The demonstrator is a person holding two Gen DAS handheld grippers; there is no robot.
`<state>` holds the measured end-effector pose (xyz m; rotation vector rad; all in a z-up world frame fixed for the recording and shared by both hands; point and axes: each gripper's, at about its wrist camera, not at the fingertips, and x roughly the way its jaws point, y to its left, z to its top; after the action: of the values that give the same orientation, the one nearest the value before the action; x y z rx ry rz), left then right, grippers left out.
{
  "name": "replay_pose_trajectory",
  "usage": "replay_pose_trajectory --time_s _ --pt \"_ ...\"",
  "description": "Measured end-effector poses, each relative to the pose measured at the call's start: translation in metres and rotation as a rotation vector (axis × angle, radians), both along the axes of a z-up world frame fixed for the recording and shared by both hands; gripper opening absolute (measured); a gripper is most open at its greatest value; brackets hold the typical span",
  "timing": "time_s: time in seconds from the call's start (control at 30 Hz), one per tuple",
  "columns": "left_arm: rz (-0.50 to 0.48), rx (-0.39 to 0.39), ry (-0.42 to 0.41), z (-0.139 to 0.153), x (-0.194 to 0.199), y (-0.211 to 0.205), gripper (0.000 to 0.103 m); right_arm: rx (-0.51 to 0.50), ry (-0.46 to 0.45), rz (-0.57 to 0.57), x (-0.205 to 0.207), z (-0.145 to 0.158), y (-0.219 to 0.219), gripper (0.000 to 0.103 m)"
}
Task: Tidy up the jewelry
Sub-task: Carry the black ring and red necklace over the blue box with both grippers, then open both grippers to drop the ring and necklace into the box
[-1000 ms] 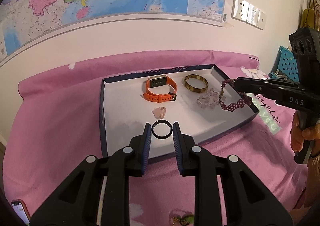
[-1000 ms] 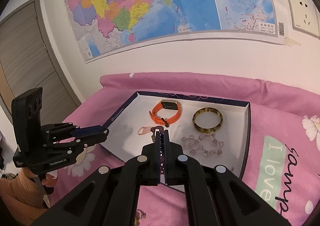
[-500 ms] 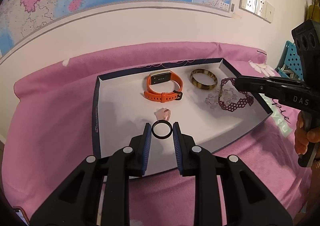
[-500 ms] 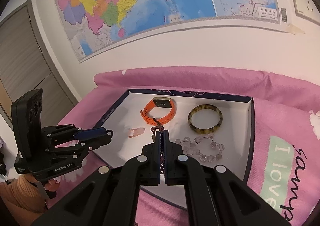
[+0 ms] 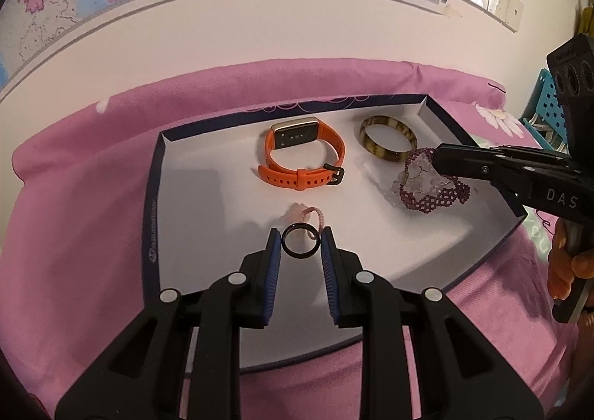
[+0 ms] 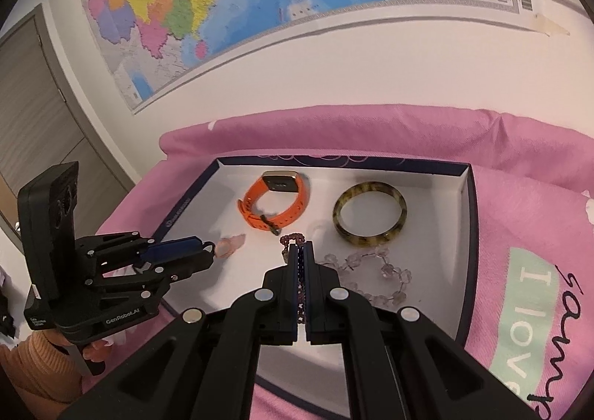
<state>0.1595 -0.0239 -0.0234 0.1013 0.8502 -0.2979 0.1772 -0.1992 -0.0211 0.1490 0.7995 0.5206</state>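
**Ring and beaded bracelet gripped over the tray**

Left tongs (image 5: 300, 242) clamped on a black ring (image 5: 300, 242), pinched edge to edge between the blue pads (image 5: 272, 273), hole facing the camera. Hanging over the near part of a white tray (image 5: 193, 219) with a dark blue rim. Just beyond the ring, on the tray floor, a small pink beaded bracelet (image 5: 308, 216) with a pale pink charm. Farther ahead, an orange watch (image 5: 302, 156) lying on its side, strap buckled into a loop. Ahead and to the right, a brown mottled bangle (image 5: 387, 142) lying flat near the far right corner.

Right tongs (image 6: 301, 248) squeezed fully together on a dark red beaded bracelet (image 6: 292, 237); beads poking out past the tips and running back between the pads. Seen from the left tongs, most of the red bracelet (image 5: 432, 195) drooping below the tips onto a clear crystal bracelet (image 5: 415, 176) on the tray floor. From the right tongs, clear crystal bracelet (image 6: 371, 275) just right of the tips, bangle (image 6: 369, 214) ahead and right, watch (image 6: 274, 202) ahead and slightly left, pink bracelet (image 6: 230, 245) off to the left, close to the tips of the left tongs (image 6: 208, 251).

Tray resting on a pink cloth (image 5: 85, 197). Wall map (image 6: 260, 4) behind.
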Motion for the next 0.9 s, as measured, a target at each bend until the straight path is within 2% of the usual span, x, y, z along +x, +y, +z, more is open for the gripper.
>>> replay_pose_trajectory --time_s 0.37,0.5,0.57,0.67,0.8,0.87,0.9 --pt "0.005 0.023 0.027 -0.011 0.012 -0.009 0.022 -0.031 0.030 -0.056 0.012 -0.014 -0.006 0.001" --pt "0.002 0.028 0.027 -0.012 0.013 -0.010 0.023 -0.037 0.029 -0.070 0.013 -0.016 -0.008 0.005" --pt "0.002 0.026 0.028 -0.012 0.013 -0.009 0.023 -0.044 0.026 -0.078 0.014 -0.016 -0.008 0.008" --pt "0.009 0.024 0.024 -0.011 0.013 -0.009 0.029 -0.052 0.019 -0.090 0.012 -0.015 -0.009 0.013" --pt "0.016 0.002 -0.004 -0.003 0.006 -0.005 0.043 -0.052 -0.008 -0.103 0.004 -0.008 -0.012 0.022" --pt "0.022 0.002 -0.022 0.002 0.002 -0.002 0.045 -0.044 -0.019 -0.102 0.000 -0.004 -0.013 0.031" --pt "0.021 -0.001 -0.033 0.006 -0.002 -0.001 0.049 -0.042 -0.026 -0.102 -0.003 -0.002 -0.014 0.043"
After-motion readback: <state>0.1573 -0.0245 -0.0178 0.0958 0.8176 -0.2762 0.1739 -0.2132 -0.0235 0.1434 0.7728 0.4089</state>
